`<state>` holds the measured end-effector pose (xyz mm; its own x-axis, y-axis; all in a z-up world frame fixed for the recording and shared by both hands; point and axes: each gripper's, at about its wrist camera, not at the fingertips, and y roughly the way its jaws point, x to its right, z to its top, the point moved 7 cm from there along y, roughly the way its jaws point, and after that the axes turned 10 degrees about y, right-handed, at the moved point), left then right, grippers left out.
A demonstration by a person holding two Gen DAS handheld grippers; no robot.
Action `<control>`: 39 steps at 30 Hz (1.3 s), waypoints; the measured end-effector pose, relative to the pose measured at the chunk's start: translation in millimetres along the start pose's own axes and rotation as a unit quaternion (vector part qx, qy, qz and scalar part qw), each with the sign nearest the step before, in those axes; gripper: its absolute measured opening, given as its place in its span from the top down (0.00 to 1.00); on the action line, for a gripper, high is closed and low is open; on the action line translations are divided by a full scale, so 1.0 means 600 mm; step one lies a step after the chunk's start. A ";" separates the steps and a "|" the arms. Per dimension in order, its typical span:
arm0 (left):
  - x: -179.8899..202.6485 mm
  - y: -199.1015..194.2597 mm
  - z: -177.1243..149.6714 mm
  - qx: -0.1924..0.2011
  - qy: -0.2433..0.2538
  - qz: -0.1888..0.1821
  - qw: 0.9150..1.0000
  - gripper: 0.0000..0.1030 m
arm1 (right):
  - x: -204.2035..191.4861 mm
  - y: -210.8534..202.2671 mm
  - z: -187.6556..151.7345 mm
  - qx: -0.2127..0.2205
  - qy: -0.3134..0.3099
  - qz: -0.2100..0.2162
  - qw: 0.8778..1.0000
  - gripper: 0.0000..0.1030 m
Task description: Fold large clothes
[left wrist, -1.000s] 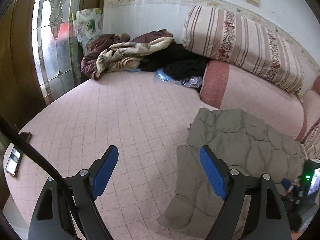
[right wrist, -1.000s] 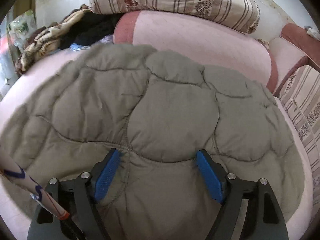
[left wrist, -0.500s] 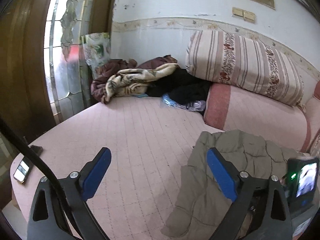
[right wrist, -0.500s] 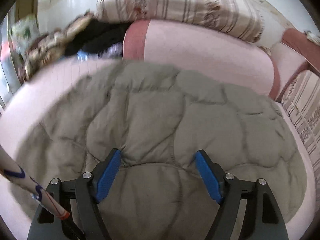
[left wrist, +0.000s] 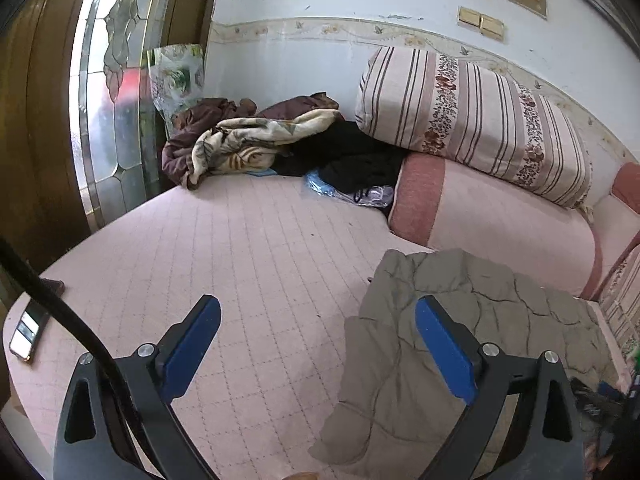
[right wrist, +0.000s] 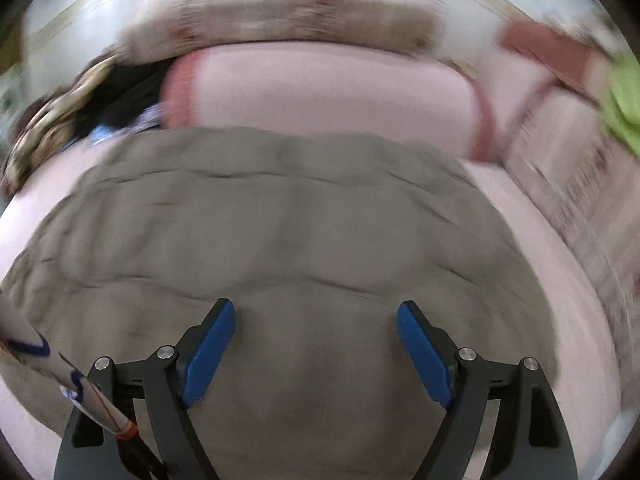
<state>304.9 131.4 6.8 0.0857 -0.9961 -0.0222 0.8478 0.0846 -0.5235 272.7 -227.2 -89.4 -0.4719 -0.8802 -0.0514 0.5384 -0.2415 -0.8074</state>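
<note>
Showing no readable writing: your left claw (left wrist: 318, 344) gapes, just widened, empty over the pink quilted bed (left wrist: 248, 248); right claw (right wrist: 316, 344) open above the grey jacket (right wrist: 280, 220).

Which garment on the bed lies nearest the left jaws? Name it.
The grey quilted jacket, spread flat beside the right-hand jaw; the brown, cream and black clothes pile sits crumpled at the far wall.

Left gripper (left wrist: 318, 346) is tipped a bit downward, blue pads (left wrist: 192, 346) spread wide apart after its jaws just opened up, nothing caught between them. Right gripper (right wrist: 316, 354) is angled down steeper, jaws wide too, pads (right wrist: 424, 354) not pinching anything. Its whole view is smeared with motion blur. No hands or sleeves visible in either view.
</note>
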 end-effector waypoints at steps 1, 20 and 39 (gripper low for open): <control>0.001 0.000 -0.001 0.001 0.001 0.001 1.000 0.05 | 0.038 0.002 0.001 -0.005 0.025 -0.007 1.000 0.16; 0.071 0.006 -0.065 -0.068 0.037 -0.020 0.997 0.05 | 0.226 -0.117 -0.092 -0.018 0.084 -0.030 0.996 0.15; 0.151 -0.275 -0.133 -0.054 0.112 -0.052 0.991 0.05 | 0.176 -0.203 -0.182 -0.001 0.042 0.039 0.998 0.15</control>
<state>131.0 25.2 22.9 -0.1274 -0.9813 -0.1446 0.7838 -0.0103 -0.6209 81.2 -246.0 -60.6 -0.4856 -0.8589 -0.1628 0.5746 -0.1733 -0.7998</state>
